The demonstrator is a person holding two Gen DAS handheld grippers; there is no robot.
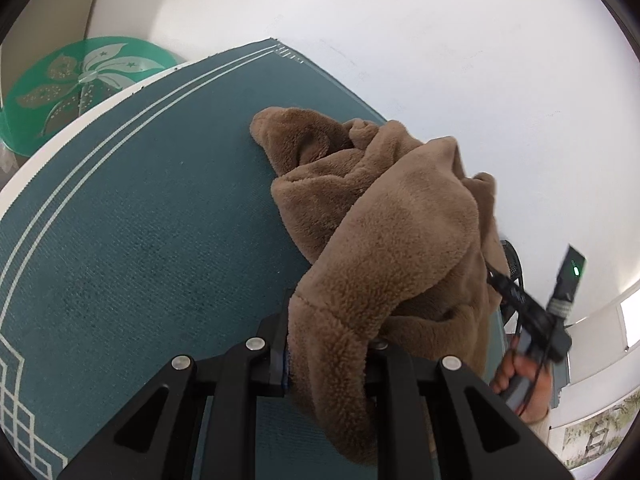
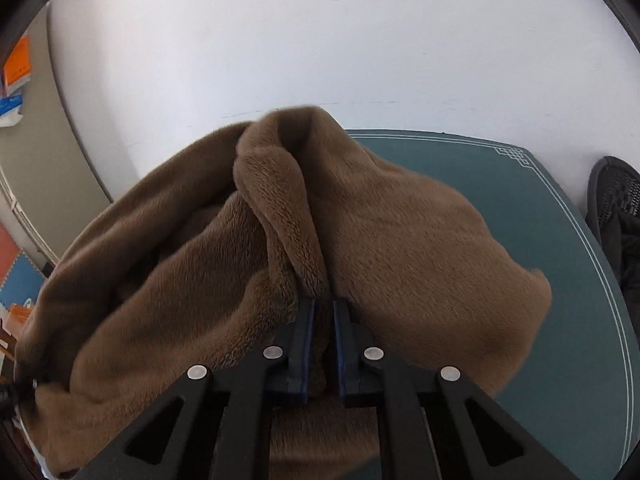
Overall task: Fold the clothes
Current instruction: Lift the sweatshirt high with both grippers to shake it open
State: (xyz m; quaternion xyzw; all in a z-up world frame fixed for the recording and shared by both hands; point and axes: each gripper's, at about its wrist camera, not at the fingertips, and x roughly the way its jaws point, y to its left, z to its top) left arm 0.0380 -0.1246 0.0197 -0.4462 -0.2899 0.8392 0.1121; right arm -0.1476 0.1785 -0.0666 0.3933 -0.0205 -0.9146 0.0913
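A brown fleece garment [image 1: 384, 232] lies bunched on a teal mat [image 1: 140, 240], partly lifted. My left gripper [image 1: 328, 344] is shut on a thick edge of the fleece, which drapes over and hides its right finger. In the right wrist view the same garment [image 2: 400, 240] fills the middle, and a raised fold runs straight down into my right gripper [image 2: 324, 312]. That gripper is shut on the fold, its blue pads [image 2: 306, 332] pressed against the pile. A hand [image 1: 520, 376] holding the right gripper's handle shows behind the fleece in the left wrist view.
The mat [image 2: 540, 208] has white border lines and lies on a white floor [image 2: 280, 40]. A green round disc with a white flower [image 1: 80, 80] sits beyond its far left edge. A black shoe [image 2: 616, 200] stands at the mat's right side. Coloured foam tiles [image 2: 16, 276] lie at left.
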